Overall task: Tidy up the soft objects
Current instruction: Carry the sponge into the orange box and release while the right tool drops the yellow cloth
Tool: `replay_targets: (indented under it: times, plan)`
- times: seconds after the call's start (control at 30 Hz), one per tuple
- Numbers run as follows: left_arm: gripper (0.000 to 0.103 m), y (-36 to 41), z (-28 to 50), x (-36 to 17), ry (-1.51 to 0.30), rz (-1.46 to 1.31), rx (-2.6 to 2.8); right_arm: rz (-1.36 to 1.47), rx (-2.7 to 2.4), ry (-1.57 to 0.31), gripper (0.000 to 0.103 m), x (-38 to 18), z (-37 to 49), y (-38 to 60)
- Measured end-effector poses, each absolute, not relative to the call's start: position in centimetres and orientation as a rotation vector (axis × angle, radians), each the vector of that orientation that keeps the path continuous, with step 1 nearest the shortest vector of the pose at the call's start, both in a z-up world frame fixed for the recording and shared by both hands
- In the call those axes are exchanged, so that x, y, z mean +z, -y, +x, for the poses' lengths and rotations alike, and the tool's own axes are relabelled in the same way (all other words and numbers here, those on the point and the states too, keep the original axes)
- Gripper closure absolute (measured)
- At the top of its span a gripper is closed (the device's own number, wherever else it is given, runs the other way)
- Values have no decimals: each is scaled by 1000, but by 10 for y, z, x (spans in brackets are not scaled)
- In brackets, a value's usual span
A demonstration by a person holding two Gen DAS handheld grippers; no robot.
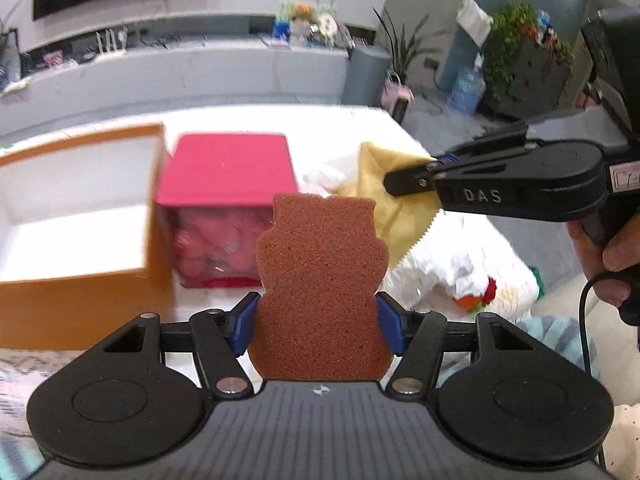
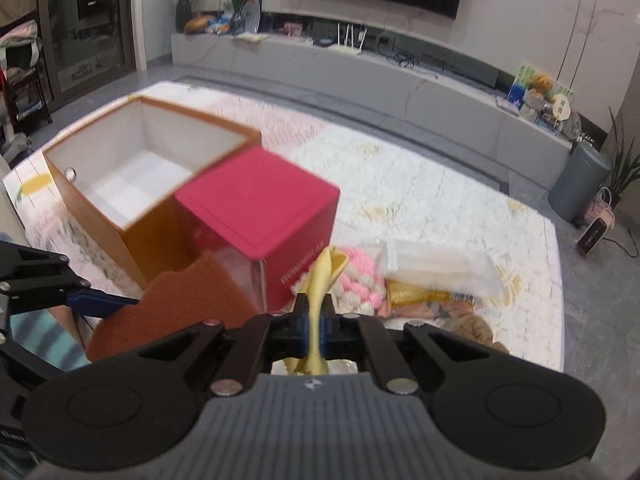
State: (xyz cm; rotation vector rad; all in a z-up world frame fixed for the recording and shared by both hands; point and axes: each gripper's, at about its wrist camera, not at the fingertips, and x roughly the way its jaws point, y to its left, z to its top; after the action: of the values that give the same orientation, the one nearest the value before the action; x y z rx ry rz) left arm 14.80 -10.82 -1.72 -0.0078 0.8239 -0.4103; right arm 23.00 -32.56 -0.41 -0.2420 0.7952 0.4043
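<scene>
My left gripper (image 1: pixel 318 322) is shut on a brown shaped sponge (image 1: pixel 320 280), held upright above the table; the sponge also shows in the right wrist view (image 2: pixel 180 300). My right gripper (image 2: pixel 316 320) is shut on a yellow cloth (image 2: pixel 320 280); in the left wrist view it (image 1: pixel 412 178) holds the yellow cloth (image 1: pixel 380 192) in the air at the right. An open orange box (image 1: pixel 80 240) with a white inside stands at the left, also in the right wrist view (image 2: pixel 132 184). A red box (image 1: pixel 228 176) with a clear front stands beside it, also in the right wrist view (image 2: pixel 264 216).
A heap of soft things lies on the white table (image 2: pixel 420 184) right of the red box: pink yarn (image 2: pixel 356 280), a white pad (image 2: pixel 436 272), a brown plush (image 2: pixel 472 328). White cloth (image 1: pixel 460 264) lies below the right gripper. A grey TV bench (image 2: pixel 360 68) runs behind.
</scene>
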Motion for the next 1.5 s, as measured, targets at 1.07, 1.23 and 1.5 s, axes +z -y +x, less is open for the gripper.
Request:
replay_targets:
  times: [1.07,1.23,1.5]
  plan:
    - [33,-94,197,48,-733,-34,-78,-223,632,-686,101,61,246,117]
    - [33,-106,225,19,-847,-24,-92,-118,661,-777,101,36,279,90]
    - [34,-121,270,-27,-1014,9,-90,-54,684,-955,101,-28,329,46]
